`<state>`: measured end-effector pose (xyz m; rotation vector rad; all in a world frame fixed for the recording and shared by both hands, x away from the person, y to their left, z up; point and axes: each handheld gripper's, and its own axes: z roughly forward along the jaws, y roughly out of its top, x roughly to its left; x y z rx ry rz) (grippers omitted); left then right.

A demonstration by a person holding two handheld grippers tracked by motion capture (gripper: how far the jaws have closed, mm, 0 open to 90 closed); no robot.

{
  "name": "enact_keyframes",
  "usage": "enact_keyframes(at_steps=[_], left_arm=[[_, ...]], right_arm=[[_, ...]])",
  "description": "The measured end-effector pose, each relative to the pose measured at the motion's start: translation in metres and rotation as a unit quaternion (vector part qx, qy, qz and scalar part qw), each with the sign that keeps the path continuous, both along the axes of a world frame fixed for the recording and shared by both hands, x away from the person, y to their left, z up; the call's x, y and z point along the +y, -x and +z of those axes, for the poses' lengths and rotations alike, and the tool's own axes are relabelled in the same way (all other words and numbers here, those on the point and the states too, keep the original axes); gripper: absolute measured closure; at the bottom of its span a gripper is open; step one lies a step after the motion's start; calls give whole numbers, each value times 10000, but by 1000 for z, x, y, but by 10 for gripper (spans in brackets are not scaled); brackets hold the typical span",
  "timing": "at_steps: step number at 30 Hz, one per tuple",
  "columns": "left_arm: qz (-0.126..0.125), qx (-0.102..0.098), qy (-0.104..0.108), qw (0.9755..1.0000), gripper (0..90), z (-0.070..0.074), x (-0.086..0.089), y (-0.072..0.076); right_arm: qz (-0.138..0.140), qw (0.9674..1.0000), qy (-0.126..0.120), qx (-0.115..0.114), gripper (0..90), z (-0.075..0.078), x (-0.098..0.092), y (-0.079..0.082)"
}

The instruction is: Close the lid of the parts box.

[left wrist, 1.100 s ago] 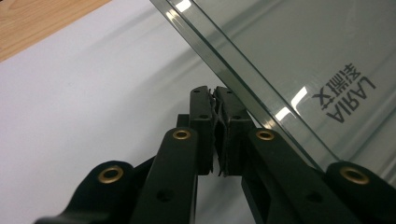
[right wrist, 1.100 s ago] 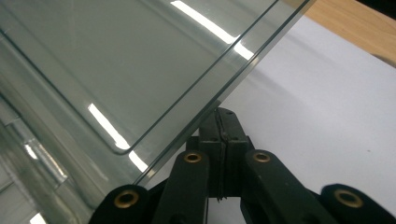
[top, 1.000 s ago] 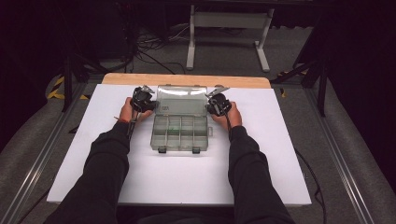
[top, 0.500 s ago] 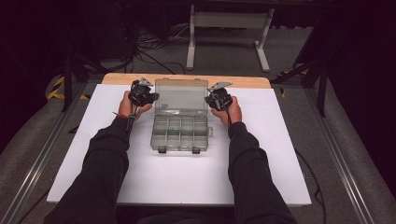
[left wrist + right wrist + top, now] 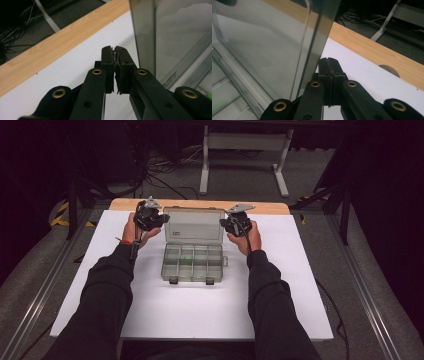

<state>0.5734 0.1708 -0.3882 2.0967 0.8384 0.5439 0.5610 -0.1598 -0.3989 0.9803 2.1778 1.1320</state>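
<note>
A white rectangular table top (image 5: 300,270) with a light wooden strip (image 5: 50,47) along its far edge carries a clear plastic compartment box (image 5: 192,262) at its middle, slightly toward the far side. The box stands open: its shallow base lies flat, split by thin walls into several small cells, with two dark latches on the near edge, and a small green item (image 5: 186,260) sits in one of the middle cells. The see-through smoky lid (image 5: 193,225) stands upright from the far edge of the base, with rounded corners and a raised rim.

A small label with dark print sits low on the lid (image 5: 170,80); its writing is too blurred to read.

The left gripper (image 5: 114,53) is just beside the lid's left edge, its jaws clenched together with nothing between them. The right gripper (image 5: 327,62) is just beside the lid's right edge, jaws likewise pressed shut and empty. Whether either touches the lid cannot be told.
</note>
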Motion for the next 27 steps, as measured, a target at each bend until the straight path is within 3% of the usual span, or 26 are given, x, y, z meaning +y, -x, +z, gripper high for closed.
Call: enact_keyframes(at_steps=[14, 22, 27], left_arm=[[-260, -342, 121, 9990, 899, 19, 3, 22], [-407, -336, 153, 9985, 899, 23, 5, 30], [-417, -403, 105, 9983, 899, 28, 8, 35]], right_arm=[[134, 9996, -147, -179, 900, 16, -2, 16], [205, 9992, -260, -242, 899, 22, -3, 21], [236, 9991, -206, -296, 900, 26, 1, 25]])
